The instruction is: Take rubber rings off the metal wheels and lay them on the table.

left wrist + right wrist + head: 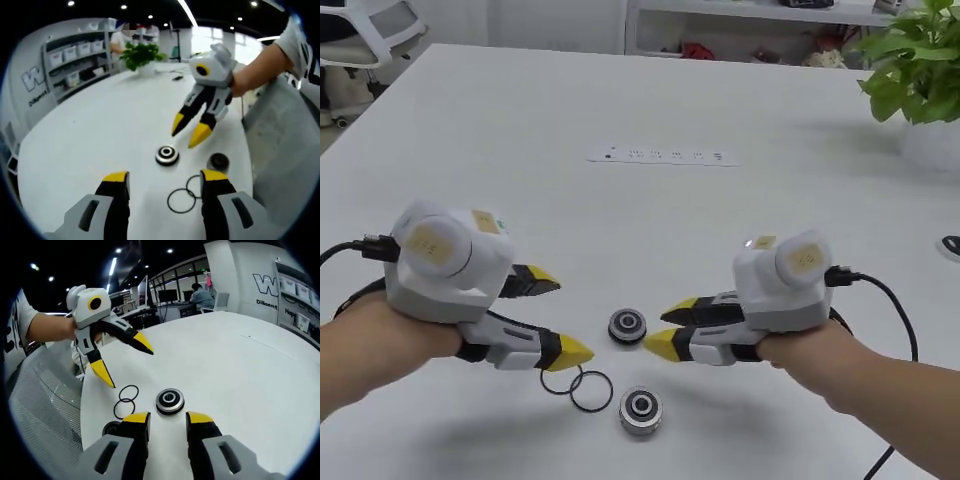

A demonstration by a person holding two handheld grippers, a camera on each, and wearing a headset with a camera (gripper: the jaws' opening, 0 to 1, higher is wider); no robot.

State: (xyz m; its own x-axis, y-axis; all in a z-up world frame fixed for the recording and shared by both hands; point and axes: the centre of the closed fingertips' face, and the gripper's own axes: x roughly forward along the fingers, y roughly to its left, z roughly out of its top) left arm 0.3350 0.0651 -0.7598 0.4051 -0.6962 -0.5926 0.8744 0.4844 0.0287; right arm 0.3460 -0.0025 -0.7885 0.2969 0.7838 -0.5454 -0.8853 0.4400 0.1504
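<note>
Two small metal wheels lie on the white table (650, 220). The farther wheel (627, 326) (167, 155) (170, 401) has a dark rim and sits between the two grippers. The nearer wheel (641, 409) (218, 161) (111, 428) looks bare and silvery. Two thin black rubber rings (578, 386) (181, 200) (125, 401) lie flat and overlapping beside it. My left gripper (560, 315) (165, 176) (126, 364) is wide open just left of the farther wheel, above the rings. On the wheel's other side, my right gripper (667, 330) (187, 131) (167, 418) is open with a narrower gap. Both hold nothing.
A flush socket strip (660, 155) is set in the table's middle. A potted plant (918, 60) stands at the far right, with a black cable (950, 245) near the right edge. An office chair (370, 40) and shelves are beyond the table.
</note>
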